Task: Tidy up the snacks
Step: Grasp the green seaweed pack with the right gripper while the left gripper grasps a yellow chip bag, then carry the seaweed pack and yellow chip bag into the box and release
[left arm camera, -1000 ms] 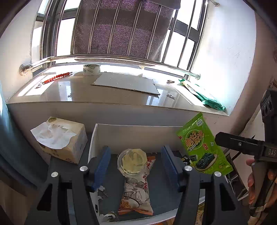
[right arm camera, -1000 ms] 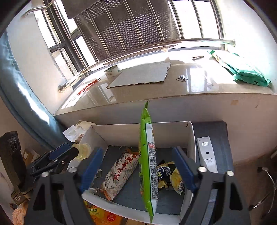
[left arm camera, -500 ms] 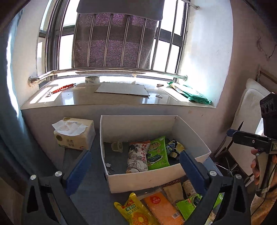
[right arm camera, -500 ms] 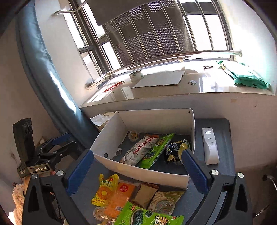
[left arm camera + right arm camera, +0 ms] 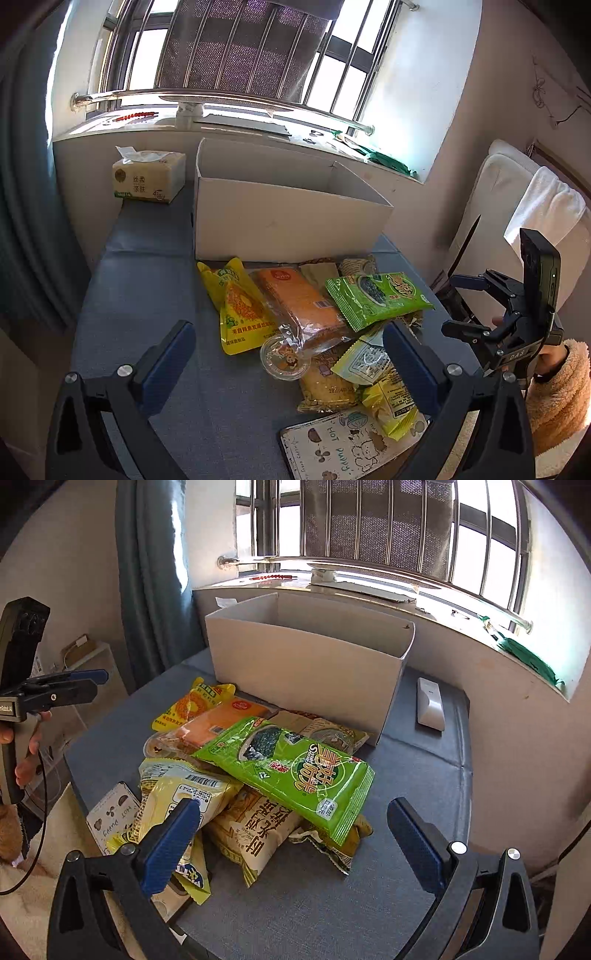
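The left gripper [image 5: 288,354] hangs with its blue pads wide apart and empty, above the small clear plastic jelly cup [image 5: 285,357] and the yellow foil snack pouch [image 5: 240,310] just ahead. The right gripper [image 5: 295,834], equally spread and empty, straddles the green seaweed snack packet [image 5: 291,771] topping the pile. Beyond both stands the white cardboard box [image 5: 314,661]. Taking the top packet first, gripped across its flat middle, looks wisest.

Sharp, fisheye-curved frames; daylight glares through the window [image 5: 236,55].
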`<move>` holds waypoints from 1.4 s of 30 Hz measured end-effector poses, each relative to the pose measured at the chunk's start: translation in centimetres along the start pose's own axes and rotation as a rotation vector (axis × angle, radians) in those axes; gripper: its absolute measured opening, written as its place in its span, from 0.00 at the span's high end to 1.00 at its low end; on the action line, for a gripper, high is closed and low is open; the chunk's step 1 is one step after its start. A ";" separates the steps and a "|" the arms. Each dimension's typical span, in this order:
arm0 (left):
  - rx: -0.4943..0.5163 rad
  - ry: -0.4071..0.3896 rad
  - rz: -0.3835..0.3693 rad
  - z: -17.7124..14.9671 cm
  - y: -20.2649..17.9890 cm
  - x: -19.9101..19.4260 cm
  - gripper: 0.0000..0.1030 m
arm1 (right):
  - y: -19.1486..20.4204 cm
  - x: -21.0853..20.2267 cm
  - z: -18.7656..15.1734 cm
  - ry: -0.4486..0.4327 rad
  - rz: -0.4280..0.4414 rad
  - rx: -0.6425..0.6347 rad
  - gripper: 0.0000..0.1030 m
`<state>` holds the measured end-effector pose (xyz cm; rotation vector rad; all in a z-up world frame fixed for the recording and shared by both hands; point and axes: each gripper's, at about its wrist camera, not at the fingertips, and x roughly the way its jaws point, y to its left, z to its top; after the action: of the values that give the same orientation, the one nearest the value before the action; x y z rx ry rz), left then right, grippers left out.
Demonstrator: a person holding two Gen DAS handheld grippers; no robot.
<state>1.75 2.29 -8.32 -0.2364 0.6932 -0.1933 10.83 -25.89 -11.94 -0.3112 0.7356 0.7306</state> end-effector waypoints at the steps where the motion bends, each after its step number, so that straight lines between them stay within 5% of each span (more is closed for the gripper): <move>1: 0.013 0.012 -0.004 -0.4 -0.4 0.1 0.00 | 0.0 0.2 0.2 0.006 0.005 -0.020 0.00; 11: 0.096 0.083 -0.072 -1.6 -2.9 1.2 0.00 | 1.4 5.4 3.6 0.206 0.056 -0.466 0.00; 20: 0.216 0.147 -0.193 -2.3 -6.0 1.4 0.00 | 0.9 10.0 5.0 0.341 0.174 -0.532 0.00; 24: 0.262 0.178 -0.205 -2.9 -7.6 2.0 0.00 | -0.3 11.4 5.6 0.454 0.270 -0.377 0.04; 26: 0.284 0.200 -0.216 -3.3 -8.4 2.5 0.00 | -0.7 10.4 6.1 0.406 0.264 -0.348 0.33; 28: 0.304 0.221 -0.219 -3.5 -9.1 3.1 0.00 | -1.3 9.1 6.4 0.361 0.244 -0.312 0.38; 36: 0.452 0.299 -0.202 -3.0 -12.1 7.2 0.00 | -2.5 1.2 6.8 0.198 0.248 -0.050 0.38; 42: 0.557 0.373 -0.113 -2.7 -13.2 10.3 0.00 | -3.1 -4.2 4.7 0.050 0.231 0.140 0.38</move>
<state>6.48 -13.34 -12.99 0.3029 0.9654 -0.5371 13.17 -27.83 -5.61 -0.1181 0.8755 0.8870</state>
